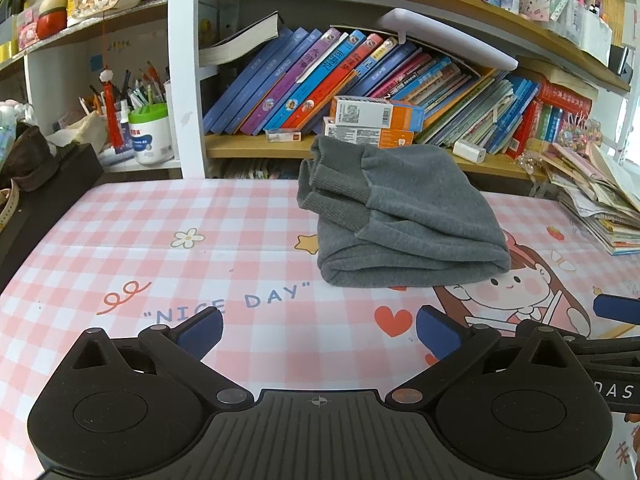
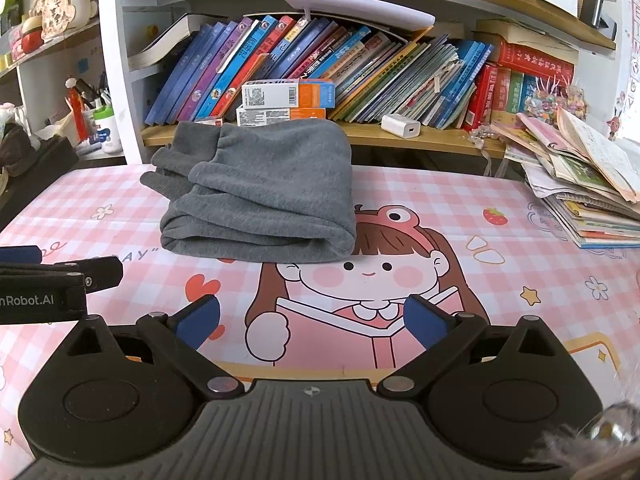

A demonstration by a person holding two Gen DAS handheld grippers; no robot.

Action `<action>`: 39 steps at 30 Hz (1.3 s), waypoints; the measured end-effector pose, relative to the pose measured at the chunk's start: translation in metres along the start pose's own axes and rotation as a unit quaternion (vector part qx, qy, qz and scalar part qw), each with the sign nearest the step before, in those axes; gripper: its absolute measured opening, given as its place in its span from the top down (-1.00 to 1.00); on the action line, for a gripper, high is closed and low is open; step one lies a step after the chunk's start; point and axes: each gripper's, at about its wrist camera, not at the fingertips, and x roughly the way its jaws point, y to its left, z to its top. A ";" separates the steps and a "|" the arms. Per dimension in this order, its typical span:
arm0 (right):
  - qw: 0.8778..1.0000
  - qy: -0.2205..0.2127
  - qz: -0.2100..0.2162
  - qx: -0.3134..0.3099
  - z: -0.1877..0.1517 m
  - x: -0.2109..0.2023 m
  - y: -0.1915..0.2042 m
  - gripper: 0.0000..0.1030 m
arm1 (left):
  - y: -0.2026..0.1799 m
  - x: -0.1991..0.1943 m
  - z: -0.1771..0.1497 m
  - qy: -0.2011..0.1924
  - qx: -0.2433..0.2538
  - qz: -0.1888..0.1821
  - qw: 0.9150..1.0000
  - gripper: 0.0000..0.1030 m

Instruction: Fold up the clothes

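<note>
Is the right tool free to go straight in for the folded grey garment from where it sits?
Probably yes. The right tool is open and the mat between it and the grey garment looks bare.

grey garment (image 1: 404, 216): 1 | orange-white boxes (image 1: 376, 118): 2 | white charger (image 2: 401, 126): 1

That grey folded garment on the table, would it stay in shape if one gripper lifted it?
Probably not: the grey garment looks like soft, thick knit stacked in loose layers, so it would likely sag and unfold. Its ribbed cuffs lie free and would probably dangle.
</note>
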 end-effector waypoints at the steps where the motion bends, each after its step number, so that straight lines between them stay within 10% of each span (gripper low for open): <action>1: 1.000 0.000 0.000 0.000 0.000 0.000 0.000 -0.93 | 0.000 0.000 0.000 0.000 0.000 0.000 1.000 -1.00; 39: 1.000 0.008 0.002 0.001 -0.001 0.005 0.002 -0.93 | 0.001 0.003 -0.001 0.011 -0.006 -0.007 1.000 -1.00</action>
